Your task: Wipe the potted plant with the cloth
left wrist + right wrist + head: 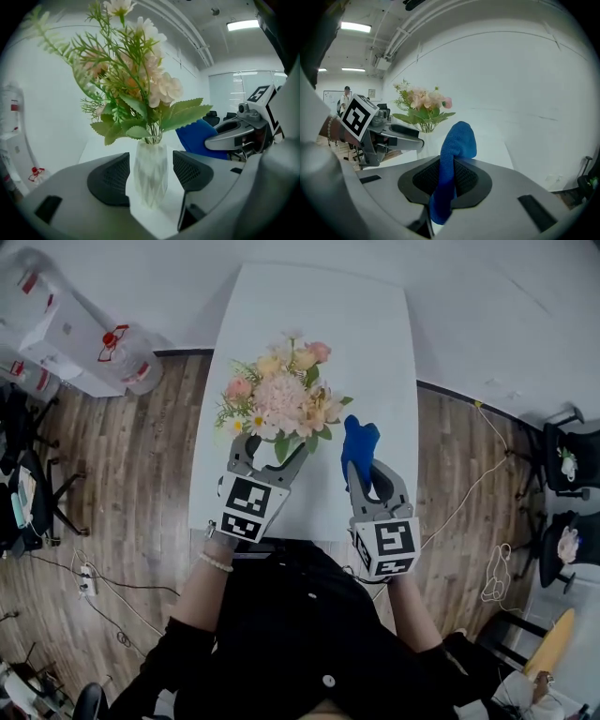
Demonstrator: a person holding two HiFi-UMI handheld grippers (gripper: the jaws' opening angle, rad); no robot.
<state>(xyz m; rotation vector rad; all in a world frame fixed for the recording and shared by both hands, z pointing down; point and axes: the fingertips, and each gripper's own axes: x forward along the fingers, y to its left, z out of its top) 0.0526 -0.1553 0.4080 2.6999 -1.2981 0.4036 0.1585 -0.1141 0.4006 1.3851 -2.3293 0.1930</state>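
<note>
Left tongs [150,168] spread around vase [151,190], right tongs [452,178] pinching cloth [458,140], white table [375,362], wood floor [150,456].

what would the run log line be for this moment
left gripper: open, vase between jaws, not clamped | right gripper: shut on cloth | wiping: not yet, cloth apart from flowers

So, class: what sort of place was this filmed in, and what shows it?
Most likely an office or lab workroom: swivel office chairs on a wood floor, strip ceiling lights, and a power strip with loose cables beside the white table.
</note>
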